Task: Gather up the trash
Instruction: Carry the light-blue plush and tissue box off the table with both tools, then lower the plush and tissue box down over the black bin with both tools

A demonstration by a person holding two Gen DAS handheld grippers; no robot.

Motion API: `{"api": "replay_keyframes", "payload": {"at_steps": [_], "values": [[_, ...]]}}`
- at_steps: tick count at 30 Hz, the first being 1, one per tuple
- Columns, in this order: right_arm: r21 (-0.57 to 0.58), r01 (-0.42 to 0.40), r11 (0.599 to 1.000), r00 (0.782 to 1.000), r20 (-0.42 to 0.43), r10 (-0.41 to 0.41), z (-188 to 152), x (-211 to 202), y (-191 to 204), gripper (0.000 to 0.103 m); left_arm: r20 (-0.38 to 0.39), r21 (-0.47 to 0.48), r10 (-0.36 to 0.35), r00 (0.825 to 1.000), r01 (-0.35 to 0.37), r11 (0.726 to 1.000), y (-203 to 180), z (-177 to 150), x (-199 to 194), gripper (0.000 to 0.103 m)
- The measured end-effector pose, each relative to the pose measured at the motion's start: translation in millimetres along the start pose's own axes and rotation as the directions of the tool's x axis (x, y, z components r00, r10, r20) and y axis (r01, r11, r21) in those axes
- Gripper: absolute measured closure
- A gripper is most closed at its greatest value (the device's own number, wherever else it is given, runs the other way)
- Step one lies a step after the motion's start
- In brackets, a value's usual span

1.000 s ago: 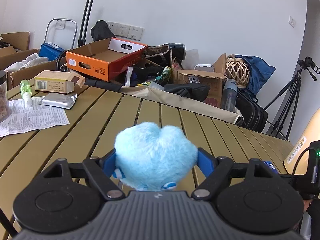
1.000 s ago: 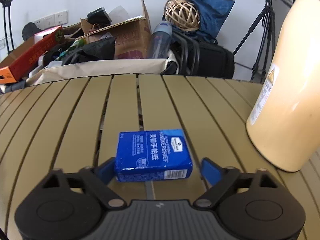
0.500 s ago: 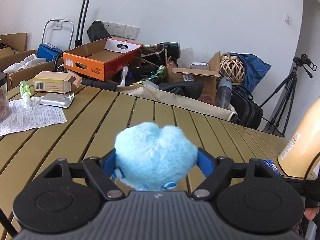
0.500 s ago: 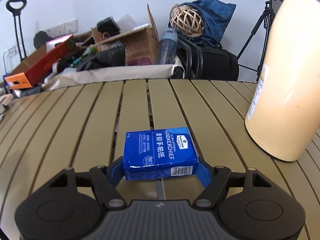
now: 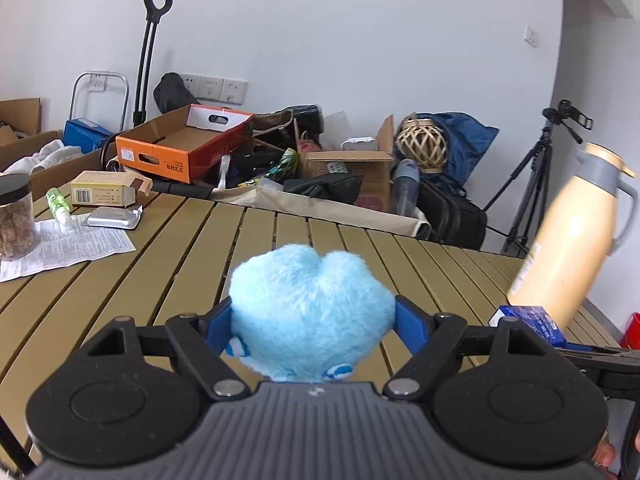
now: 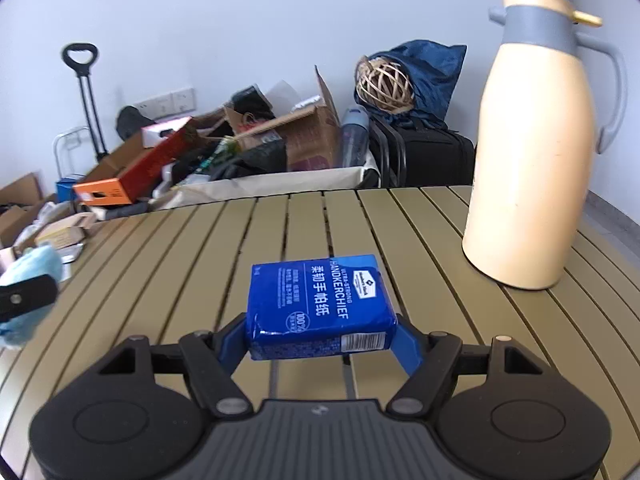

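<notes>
A fluffy light-blue plush toy (image 5: 312,308) fills my left gripper (image 5: 314,326), whose blue pads press on both of its sides, holding it above the slatted olive table (image 5: 168,280). My right gripper (image 6: 320,340) is shut on a blue handkerchief tissue pack (image 6: 320,304), lifted off the table (image 6: 200,260). The same pack (image 5: 532,322) shows at the right edge of the left wrist view. At the left edge of the right wrist view I see the plush toy (image 6: 30,268) in the left gripper.
A cream thermos jug (image 6: 532,152) stands on the table's right side. At the far left lie a printed paper sheet (image 5: 64,244), a foil packet (image 5: 114,216), a small carton (image 5: 108,194), a green bottle (image 5: 58,204) and a jar (image 5: 16,216). Boxes and bags crowd the floor behind.
The right gripper closed on the tissue pack and lifted it off the table. Both hands drew back and rose, so the thermos now shows whole; the left keeps its grip on the plush.
</notes>
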State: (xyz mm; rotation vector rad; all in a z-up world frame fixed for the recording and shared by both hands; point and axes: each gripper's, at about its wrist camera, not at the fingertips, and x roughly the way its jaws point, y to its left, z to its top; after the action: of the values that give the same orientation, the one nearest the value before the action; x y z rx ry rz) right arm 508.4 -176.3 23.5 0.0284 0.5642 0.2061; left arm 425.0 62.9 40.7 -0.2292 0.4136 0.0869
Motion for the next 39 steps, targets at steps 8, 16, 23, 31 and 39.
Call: {"api": "replay_keyframes", "payload": {"at_steps": [8,16,23,31,39], "values": [[-0.009,-0.063,0.998,0.997,0.037,0.063,-36.2,-73.2,3.3,0.031,0.004,0.006,-0.050,0.999,0.050,0.999,0.9,-33.8,-57.1,0.022],[-0.031,-0.116,0.993,0.992,0.046,0.117,-81.9,-132.3,10.5,0.031,-0.009,0.037,-0.076,0.997,0.077,0.996,7.4,-66.1,-108.7,0.022],[-0.037,-0.155,0.987,0.988,0.017,0.156,-126.5,-162.8,16.1,0.031,-0.072,0.078,-0.059,0.996,0.065,0.995,14.4,-100.0,-134.4,0.022],[-0.035,-0.184,0.982,0.982,-0.049,0.182,-176.9,-171.1,22.1,0.031,-0.150,0.128,-0.028,0.988,0.048,0.991,20.9,-136.9,-152.6,0.022],[0.001,-0.204,0.979,0.969,-0.143,0.203,-221.4,-163.8,20.9,0.031,-0.222,0.162,-0.009,0.975,0.046,0.986,22.4,-166.8,-152.7,0.022]]}}
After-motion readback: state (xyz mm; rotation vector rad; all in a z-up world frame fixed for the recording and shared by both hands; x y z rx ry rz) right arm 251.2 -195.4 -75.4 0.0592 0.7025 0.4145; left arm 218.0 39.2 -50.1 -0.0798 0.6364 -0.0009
